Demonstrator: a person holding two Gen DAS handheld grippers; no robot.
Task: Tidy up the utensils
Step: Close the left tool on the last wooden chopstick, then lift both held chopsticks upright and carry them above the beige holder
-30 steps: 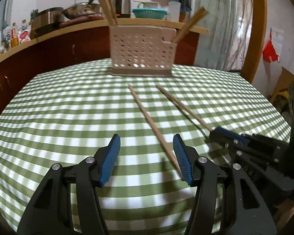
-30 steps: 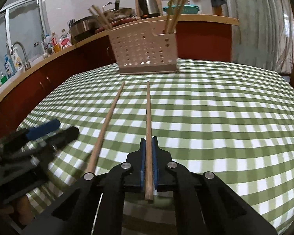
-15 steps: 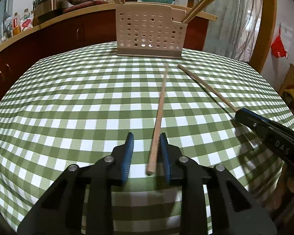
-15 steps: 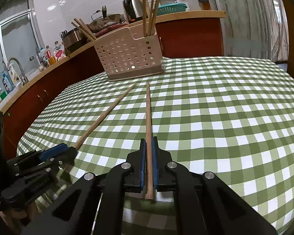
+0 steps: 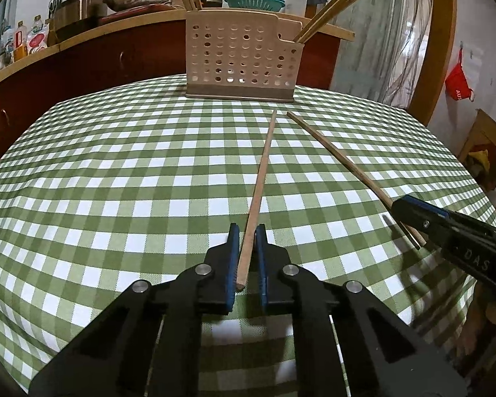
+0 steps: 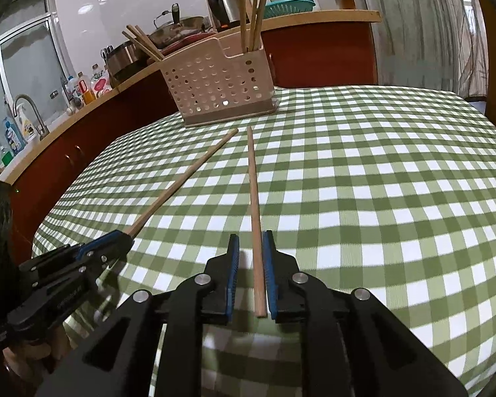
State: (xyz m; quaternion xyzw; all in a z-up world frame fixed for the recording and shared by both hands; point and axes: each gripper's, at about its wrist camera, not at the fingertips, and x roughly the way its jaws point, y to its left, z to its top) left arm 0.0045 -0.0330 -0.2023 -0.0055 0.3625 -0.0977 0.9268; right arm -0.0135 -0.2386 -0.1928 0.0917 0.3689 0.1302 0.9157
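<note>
Two long wooden chopsticks lie or hover over the green checked tablecloth [image 5: 115,182], pointing at a beige perforated utensil holder [image 5: 241,59] at the far edge. My left gripper [image 5: 247,231] is shut on the left chopstick [image 5: 261,172] near its end. My right gripper [image 6: 251,241] has loosened: its jaws stand slightly apart around the other chopstick [image 6: 253,185], which rests against the right pad. That chopstick [image 5: 340,162] and the right gripper [image 5: 413,211] show in the left view. The holder [image 6: 218,82] has several chopsticks standing in it.
A wooden counter [image 5: 82,36] with pots, a kettle and bottles runs behind the table. A sink tap [image 6: 29,112] is at far left. A curtain [image 5: 396,33] and door frame stand at right. The table's near edge drops off below both grippers.
My left gripper swung over the left chopstick and shut on it. My right gripper's jaws have opened a little around its chopstick. Both grippers have turned toward the holder.
</note>
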